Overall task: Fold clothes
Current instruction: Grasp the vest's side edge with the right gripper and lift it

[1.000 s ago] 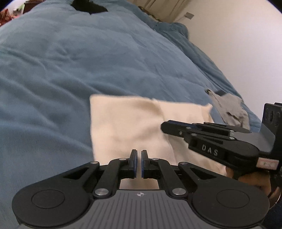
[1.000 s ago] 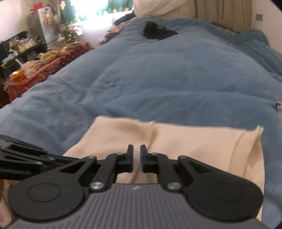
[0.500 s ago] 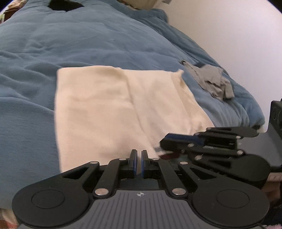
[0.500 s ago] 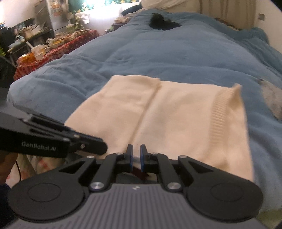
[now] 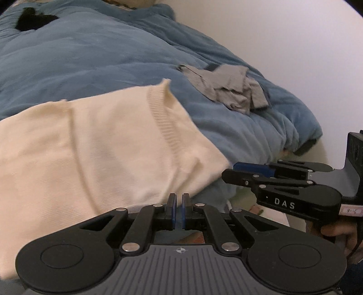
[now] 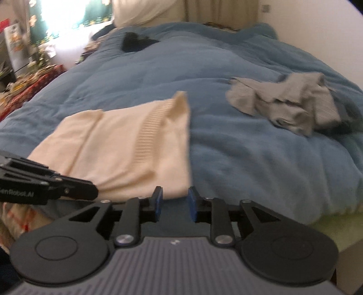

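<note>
Right wrist view has my right tool just off the near edge of the folded cream sweater on the bed, jaws opening with nothing between them. My left tool is pressed together, empty, at the same edge. Crumpled grey garment lies ahead to the right, nearer my right hand, so I'd guess that's next.

A lived-in bedroom at home.
A wide bed under a soft blue duvet fills both views, with a cream sweater, a grey garment and a black item lying on it. Curtains and a bright window stand past its far end; a cluttered table with a red cloth sits beside it.
</note>
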Demonstrator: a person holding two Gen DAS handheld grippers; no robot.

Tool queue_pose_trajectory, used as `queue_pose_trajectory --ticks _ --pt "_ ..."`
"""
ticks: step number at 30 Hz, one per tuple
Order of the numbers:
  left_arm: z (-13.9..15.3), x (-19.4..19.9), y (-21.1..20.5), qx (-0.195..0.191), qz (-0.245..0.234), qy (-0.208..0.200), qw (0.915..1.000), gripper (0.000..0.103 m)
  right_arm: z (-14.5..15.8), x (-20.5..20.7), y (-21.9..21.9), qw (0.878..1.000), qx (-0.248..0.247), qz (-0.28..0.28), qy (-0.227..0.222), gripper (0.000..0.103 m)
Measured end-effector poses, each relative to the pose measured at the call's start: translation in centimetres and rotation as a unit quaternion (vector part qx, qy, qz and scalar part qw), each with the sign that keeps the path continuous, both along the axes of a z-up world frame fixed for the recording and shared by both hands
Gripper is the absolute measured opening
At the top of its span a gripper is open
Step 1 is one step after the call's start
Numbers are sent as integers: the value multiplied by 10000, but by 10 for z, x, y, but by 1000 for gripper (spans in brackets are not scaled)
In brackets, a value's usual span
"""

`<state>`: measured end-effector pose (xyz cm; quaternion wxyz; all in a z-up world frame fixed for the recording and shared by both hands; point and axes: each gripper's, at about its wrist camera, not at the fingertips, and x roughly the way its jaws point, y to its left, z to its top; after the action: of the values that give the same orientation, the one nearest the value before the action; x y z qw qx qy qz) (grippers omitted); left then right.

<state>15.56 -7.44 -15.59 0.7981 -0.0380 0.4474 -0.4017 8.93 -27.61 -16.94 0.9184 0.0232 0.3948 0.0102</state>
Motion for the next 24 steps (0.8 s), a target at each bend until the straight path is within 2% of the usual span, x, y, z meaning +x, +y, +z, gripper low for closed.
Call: queue_pose_trajectory --ticks 4,9,24 --pt "-1 -2 -12 117 -117 -19 9999 3 -9 -2 -20 9995 298 -112 60 29" --pt "0 0 -14 220 -90 -7 9997 3 -21 4 -25 9960 884 13 114 29" --pt "8 6 5 171 198 -60 9996 3 -9 4 -25 9892 1416 186 -332 30"
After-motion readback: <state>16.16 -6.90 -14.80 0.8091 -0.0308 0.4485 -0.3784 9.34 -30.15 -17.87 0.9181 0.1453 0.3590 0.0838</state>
